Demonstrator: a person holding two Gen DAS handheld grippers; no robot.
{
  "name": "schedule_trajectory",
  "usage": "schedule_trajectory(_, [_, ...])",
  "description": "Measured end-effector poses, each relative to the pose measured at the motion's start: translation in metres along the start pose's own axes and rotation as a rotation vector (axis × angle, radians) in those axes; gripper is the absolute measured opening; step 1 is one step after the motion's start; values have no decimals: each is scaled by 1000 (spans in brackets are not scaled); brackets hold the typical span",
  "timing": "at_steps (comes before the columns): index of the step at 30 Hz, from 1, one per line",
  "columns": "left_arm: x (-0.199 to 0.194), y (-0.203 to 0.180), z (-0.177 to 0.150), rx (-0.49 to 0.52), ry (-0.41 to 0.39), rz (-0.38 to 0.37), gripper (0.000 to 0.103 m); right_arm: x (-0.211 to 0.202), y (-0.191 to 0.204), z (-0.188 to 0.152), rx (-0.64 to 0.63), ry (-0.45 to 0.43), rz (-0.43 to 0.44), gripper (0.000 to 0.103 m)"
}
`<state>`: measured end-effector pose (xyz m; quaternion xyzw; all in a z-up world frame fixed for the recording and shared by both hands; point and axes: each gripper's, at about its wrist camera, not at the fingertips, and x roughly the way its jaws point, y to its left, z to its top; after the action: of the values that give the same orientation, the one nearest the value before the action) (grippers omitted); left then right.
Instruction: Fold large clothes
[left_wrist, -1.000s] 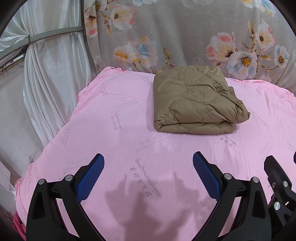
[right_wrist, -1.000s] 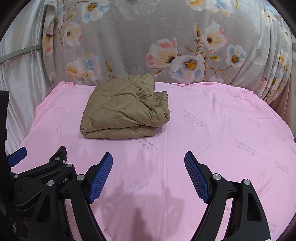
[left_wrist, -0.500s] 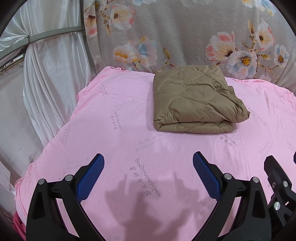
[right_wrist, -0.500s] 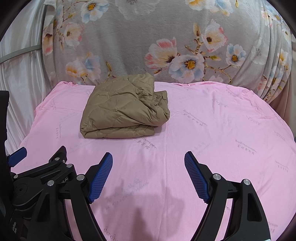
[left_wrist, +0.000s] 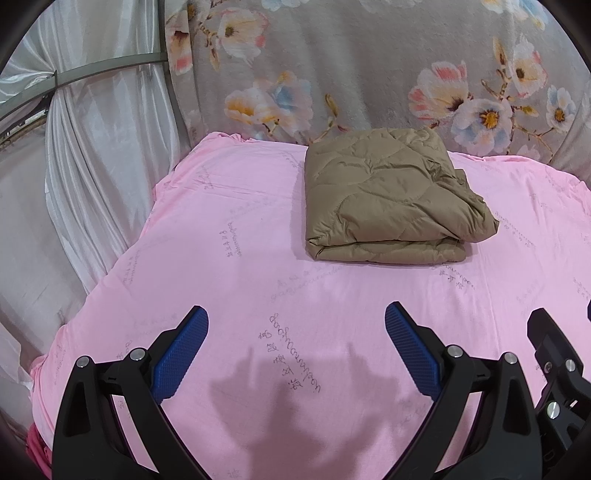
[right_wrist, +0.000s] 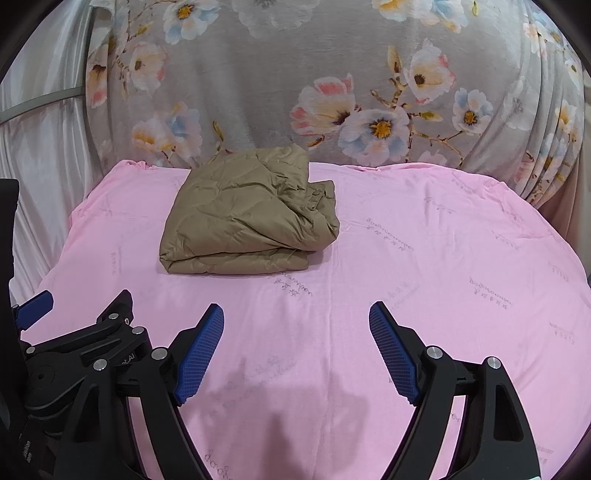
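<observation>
My right tongs (right_wrist: 296, 326) have just opened slightly wider, nothing between them; my left tongs (left_wrist: 296, 332) stay spread and empty. The folded brown jacket (left_wrist: 391, 199), upper centre, lies unmoved on the pink sheet (left_wrist: 229, 266).

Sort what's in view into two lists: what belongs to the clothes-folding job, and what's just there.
Belongs to the job:
- folded tan quilted garment, lying on the sheet
- left gripper, open, nothing between its fingers
- right gripper, open, empty, jaws have just been opening

Just there:
- pink sheet, the work surface
- grey floral blanket behind
- white curtain at the left
</observation>
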<state>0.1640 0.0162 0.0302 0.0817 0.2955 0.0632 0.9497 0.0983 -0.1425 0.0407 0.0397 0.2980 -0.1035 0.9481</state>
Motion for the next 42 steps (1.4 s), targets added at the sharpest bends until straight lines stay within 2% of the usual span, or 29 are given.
schedule_trajectory(16, [9,2,-3,-5,20,-11,94,9,1,-1,-18,16,-21,85])
schedule_trajectory(21, [12,-1,-2,5,15,7,94,21,0,2,-13,24,-32,86])
schedule_trajectory(33, [68,-22,22,13,36,1,92,82,4,23,-16,44,-57,85])
schedule_trajectory(42, [107,-41,39,56,48,5,92,126,0,37,-36,63,-57,86])
